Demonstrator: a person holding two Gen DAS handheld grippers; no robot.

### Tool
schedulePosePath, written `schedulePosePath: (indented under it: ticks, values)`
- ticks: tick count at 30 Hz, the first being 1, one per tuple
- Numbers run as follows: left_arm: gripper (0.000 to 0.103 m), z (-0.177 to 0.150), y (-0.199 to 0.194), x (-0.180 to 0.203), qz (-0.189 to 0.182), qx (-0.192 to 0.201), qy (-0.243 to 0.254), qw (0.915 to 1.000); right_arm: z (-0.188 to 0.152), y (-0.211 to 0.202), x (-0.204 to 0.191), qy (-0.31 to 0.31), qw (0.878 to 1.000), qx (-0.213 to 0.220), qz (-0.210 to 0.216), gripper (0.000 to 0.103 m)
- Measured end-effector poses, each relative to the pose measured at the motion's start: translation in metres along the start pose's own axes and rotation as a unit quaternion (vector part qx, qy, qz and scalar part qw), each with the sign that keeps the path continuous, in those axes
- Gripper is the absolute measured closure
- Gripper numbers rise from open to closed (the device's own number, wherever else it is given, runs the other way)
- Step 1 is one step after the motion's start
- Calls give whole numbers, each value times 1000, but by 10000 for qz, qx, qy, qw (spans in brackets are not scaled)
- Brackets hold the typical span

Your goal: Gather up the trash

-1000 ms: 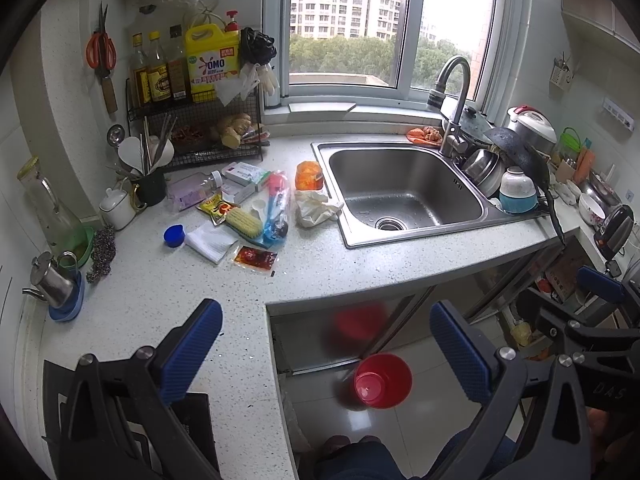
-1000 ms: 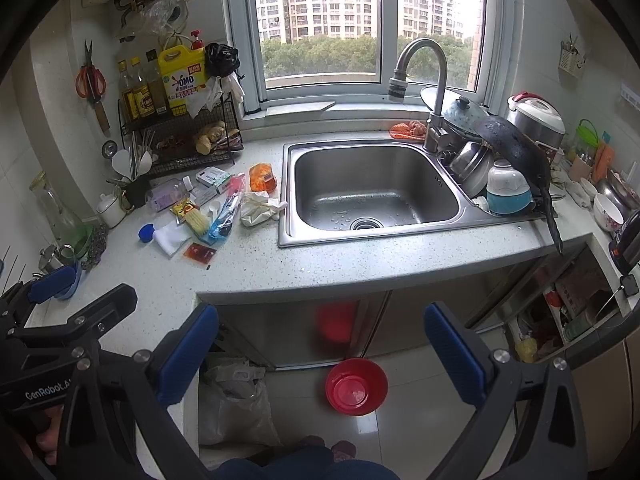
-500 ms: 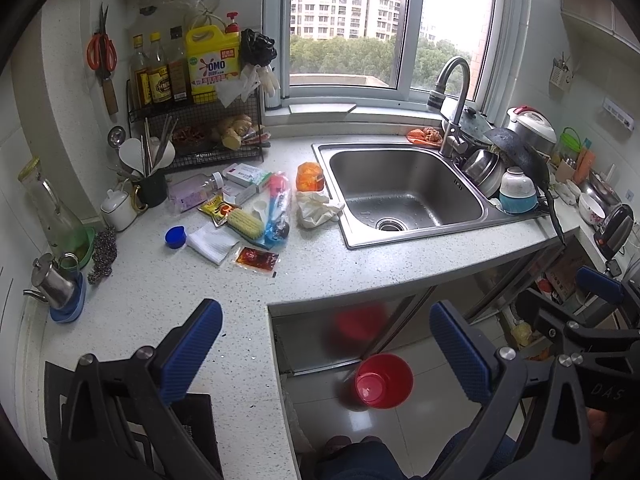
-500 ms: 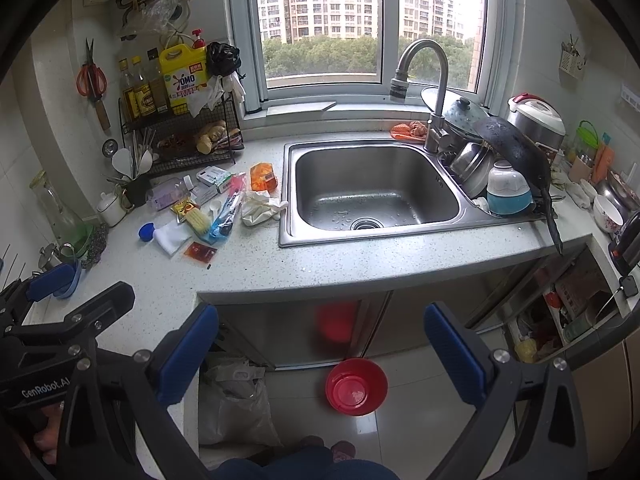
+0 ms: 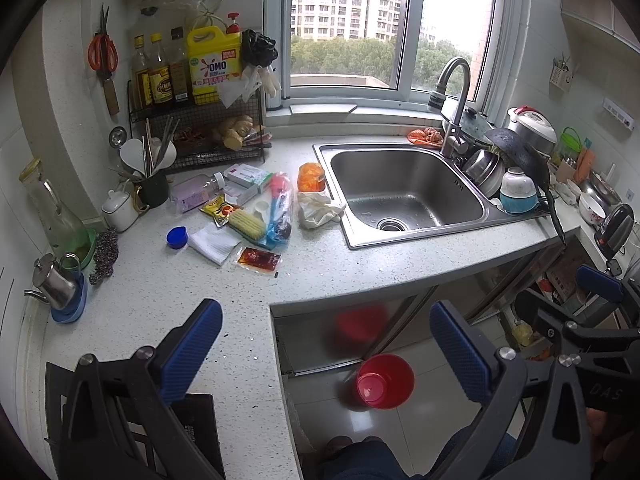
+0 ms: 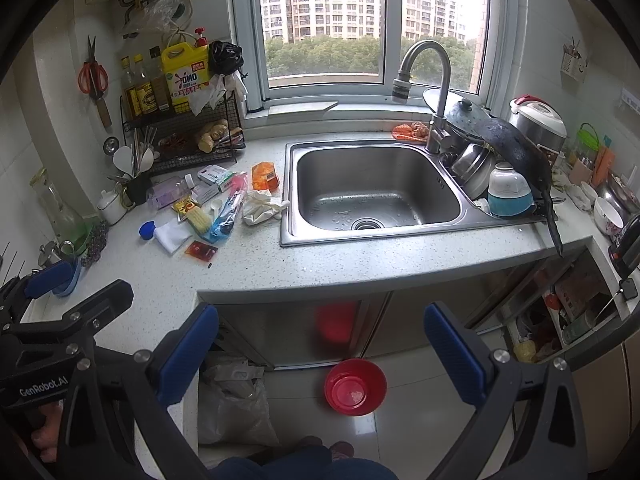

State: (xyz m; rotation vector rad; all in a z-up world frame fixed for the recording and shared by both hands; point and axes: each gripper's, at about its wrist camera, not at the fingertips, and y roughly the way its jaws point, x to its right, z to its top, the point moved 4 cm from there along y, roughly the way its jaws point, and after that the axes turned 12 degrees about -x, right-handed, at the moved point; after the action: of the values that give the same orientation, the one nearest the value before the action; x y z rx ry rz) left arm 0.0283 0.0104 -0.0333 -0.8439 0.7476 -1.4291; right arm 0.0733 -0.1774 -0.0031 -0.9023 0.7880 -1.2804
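**Inspector A:** State of the grippers?

**Inspector B:** Left gripper [image 5: 326, 354] spread wide, holding nothing, raised above the near corner of the table [image 5: 168, 300]. Right gripper [image 6: 320, 354] likewise spread and holding nothing, over the floor in front of the cabinet.

**Inspector A:** Location of the trash?

**Inspector B:** Clustered on the table just left of the sink [image 5: 404, 192], well apart from both grippers. Items noted: a crumpled white tissue [image 5: 318, 208] touching the sink rim; an orange wrapper [image 5: 311, 171] behind it; a blue plastic bag [image 5: 279, 210]; a corn cob [image 5: 246, 222] lying against that bag; a red sauce packet [image 5: 258, 259] nearest the table edge; a folded white napkin [image 5: 212, 242]; a blue bottle cap [image 5: 177, 237]; a clear plastic bottle [image 5: 196, 194] on its side.

**Inspector A:** Anything on the floor?

**Inspector B:** A red bin [image 6: 355, 386], open, standing below the table edge. A plastic bag [image 6: 234, 404] sits to its left.
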Motion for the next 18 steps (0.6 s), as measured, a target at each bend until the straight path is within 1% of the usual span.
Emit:
schedulePosePath:
  ticks: [18]
  values:
    - [0, -1, -1, 0, 10, -4, 6, 10000, -1, 1, -1, 4, 10000, -7, -5, 0]
